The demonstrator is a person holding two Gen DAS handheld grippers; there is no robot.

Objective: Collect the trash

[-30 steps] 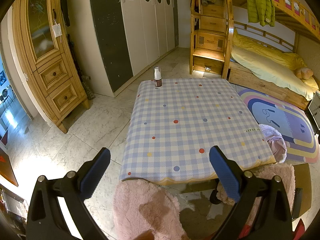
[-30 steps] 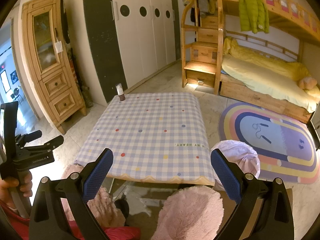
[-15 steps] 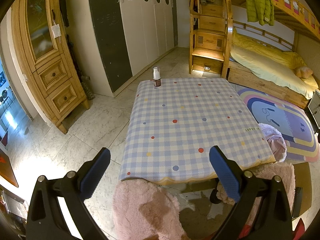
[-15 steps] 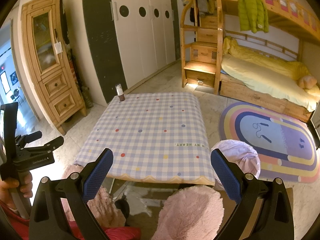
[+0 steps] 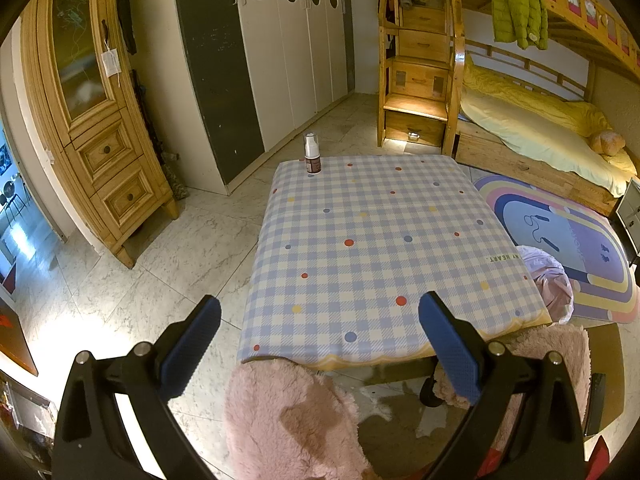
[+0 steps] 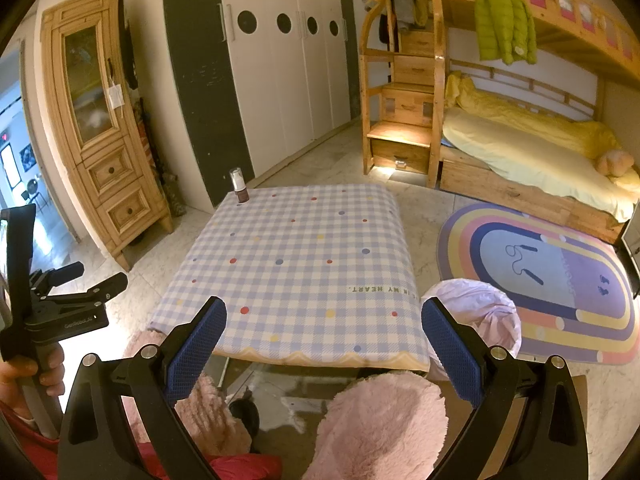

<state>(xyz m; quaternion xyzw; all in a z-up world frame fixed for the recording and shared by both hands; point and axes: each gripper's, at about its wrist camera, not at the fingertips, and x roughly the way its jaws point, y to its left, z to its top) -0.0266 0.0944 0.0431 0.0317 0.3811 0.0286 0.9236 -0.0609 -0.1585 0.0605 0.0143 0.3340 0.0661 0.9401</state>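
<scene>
A small brown pump bottle with a clear cap [image 5: 312, 157] [image 6: 239, 185] stands upright at the far left corner of the low table with a blue checked cloth [image 5: 384, 240] [image 6: 304, 264]. A bin lined with a pale pink bag [image 6: 478, 312] [image 5: 548, 280] stands on the floor by the table's right side. My left gripper [image 5: 319, 336] is open and empty, hovering above the table's near edge. My right gripper [image 6: 323, 336] is open and empty too, at the near edge. The left gripper's body [image 6: 60, 304], held by a hand, shows at the left of the right wrist view.
Pink fluffy slippers [image 5: 292, 416] [image 6: 380, 424] lie below the grippers. A wooden cabinet [image 5: 92, 116] stands left, white wardrobes [image 5: 288, 48] at the back, a bunk bed with stairs [image 5: 520, 120] at the right. A rainbow rug [image 6: 552, 280] covers the floor right of the table.
Almost nothing has changed; the left wrist view has drifted very slightly, and both grippers stay open.
</scene>
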